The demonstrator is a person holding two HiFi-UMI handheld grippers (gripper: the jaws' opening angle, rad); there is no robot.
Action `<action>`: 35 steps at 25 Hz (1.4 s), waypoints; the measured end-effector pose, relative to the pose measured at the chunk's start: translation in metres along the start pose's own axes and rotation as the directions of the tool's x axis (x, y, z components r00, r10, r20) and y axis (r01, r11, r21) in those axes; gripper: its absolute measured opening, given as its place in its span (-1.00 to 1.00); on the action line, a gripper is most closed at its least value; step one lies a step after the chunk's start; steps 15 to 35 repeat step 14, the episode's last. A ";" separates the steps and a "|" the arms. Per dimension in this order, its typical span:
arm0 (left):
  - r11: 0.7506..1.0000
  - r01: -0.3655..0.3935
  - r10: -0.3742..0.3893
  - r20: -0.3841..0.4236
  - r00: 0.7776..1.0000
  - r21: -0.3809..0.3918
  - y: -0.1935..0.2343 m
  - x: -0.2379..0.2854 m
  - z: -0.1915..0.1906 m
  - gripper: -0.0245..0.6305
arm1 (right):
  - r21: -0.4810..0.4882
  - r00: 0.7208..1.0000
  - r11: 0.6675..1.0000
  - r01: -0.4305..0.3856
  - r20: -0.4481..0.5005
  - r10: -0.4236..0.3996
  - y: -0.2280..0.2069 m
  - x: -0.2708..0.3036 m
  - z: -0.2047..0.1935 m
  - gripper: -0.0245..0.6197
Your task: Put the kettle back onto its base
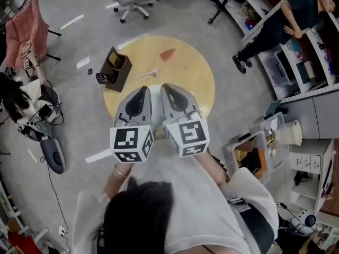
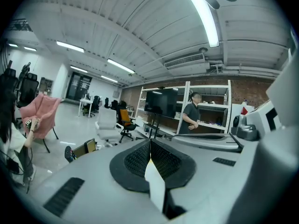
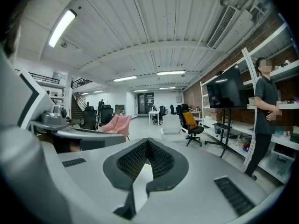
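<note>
Left gripper (image 1: 145, 89), right gripper (image 1: 164, 87): both clenched, gripping nothing, hovering side by side over the round table's (image 1: 204, 75) near edge, seemingly idling. Kettle: perhaps the dark thing (image 1: 113, 67) sitting far left; uncertain.
</note>
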State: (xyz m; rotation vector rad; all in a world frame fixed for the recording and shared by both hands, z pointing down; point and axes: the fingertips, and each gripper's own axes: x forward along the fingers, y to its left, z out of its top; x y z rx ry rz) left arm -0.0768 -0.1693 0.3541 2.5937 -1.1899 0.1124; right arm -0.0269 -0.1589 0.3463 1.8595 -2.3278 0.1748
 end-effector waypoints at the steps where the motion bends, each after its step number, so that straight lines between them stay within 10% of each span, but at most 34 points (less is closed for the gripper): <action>1: 1.000 0.000 0.000 0.001 1.000 0.001 0.000 0.000 0.000 -0.85 | -0.003 1.000 1.000 0.005 -0.001 -0.005 -0.001 0.000 -0.001 -0.84; 35: 1.000 -0.002 0.002 0.002 1.000 0.009 0.002 0.002 -0.002 -0.85 | -0.006 0.999 0.999 0.039 -0.013 -0.040 -0.005 0.002 -0.007 -0.84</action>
